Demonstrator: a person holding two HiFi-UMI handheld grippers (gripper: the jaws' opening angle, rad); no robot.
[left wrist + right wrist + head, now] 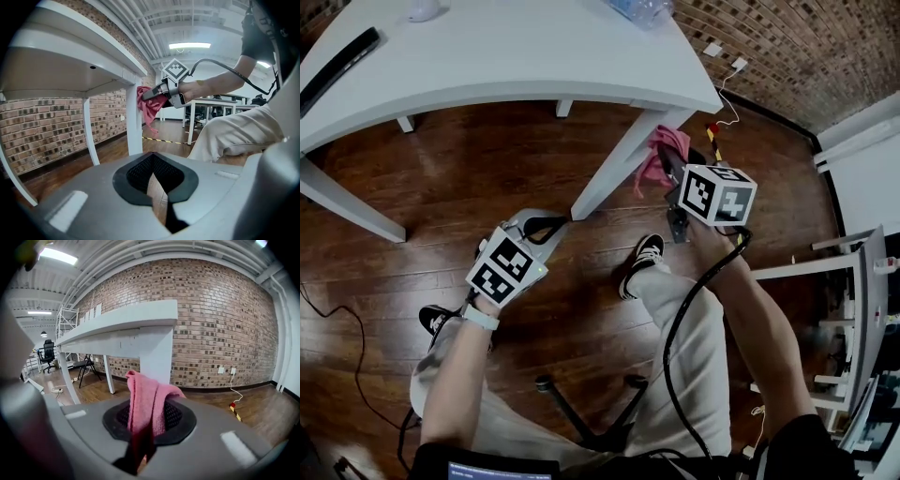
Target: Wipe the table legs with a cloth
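Note:
The white table (516, 52) stands ahead of me on a wooden floor. Its near right leg (614, 169) slants down to the floor. My right gripper (668, 167) is shut on a pink cloth (654, 157), which hangs beside that leg's upper part. In the right gripper view the cloth (146, 397) rises out of the right gripper (145, 430), with the leg (157, 357) just behind it. My left gripper (546, 225) hovers lower, left of the leg, shut and holding nothing. From the left gripper (157, 187) I see the cloth (147, 105) against the leg (134, 126).
A black bar-shaped object (337, 66) and a plastic bottle (642, 9) lie on the tabletop. Another leg (352, 208) stands at left. My shoes (647, 253), a chair base (600, 417), a white cable (729, 94) and a white rack (862, 309) are nearby. A brick wall (225, 324) stands behind.

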